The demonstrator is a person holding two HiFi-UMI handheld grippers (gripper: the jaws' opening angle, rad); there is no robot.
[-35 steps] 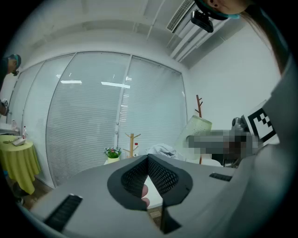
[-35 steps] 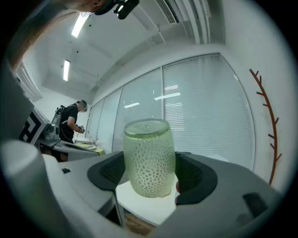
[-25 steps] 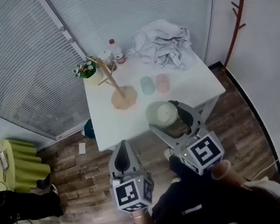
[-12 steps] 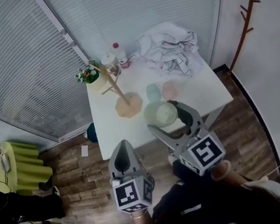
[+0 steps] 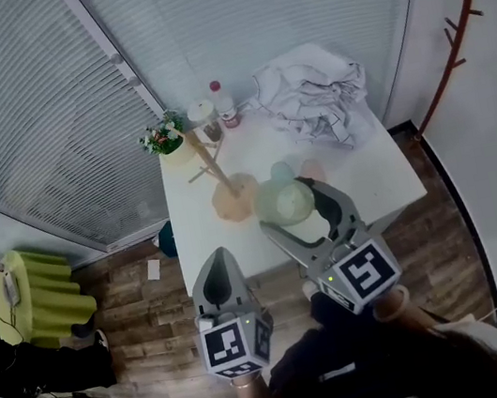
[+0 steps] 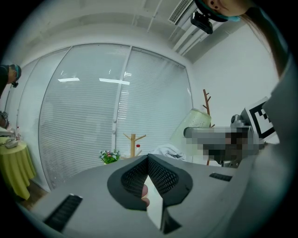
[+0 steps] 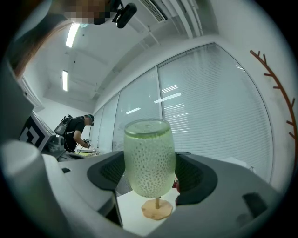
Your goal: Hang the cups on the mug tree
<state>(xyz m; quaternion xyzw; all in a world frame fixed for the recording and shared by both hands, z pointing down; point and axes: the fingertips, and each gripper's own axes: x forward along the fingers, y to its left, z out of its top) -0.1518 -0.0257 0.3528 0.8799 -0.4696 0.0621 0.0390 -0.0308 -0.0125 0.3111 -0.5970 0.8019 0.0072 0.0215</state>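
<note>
Over the tabletop [image 5: 370,183], your right gripper [image 5: 290,207] has its fingers clamped on the green cup [image 7: 149,158]. Your left gripper [image 6: 148,160] has its fingers together. Mug tree [image 5: 220,174] ahead, blue cup [image 5: 282,173] and pink cup [image 5: 312,171] just beside its base.

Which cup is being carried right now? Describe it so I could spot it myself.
Find the white table by the window blinds, then the wooden mug tree on it. Near that tree, the right gripper clamps a pale green cup with a bumpy surface. Unlike the blue cup and pink cup standing on the table, it is held aloft.

Bright, even daylight, fisheye-warped edges
</note>
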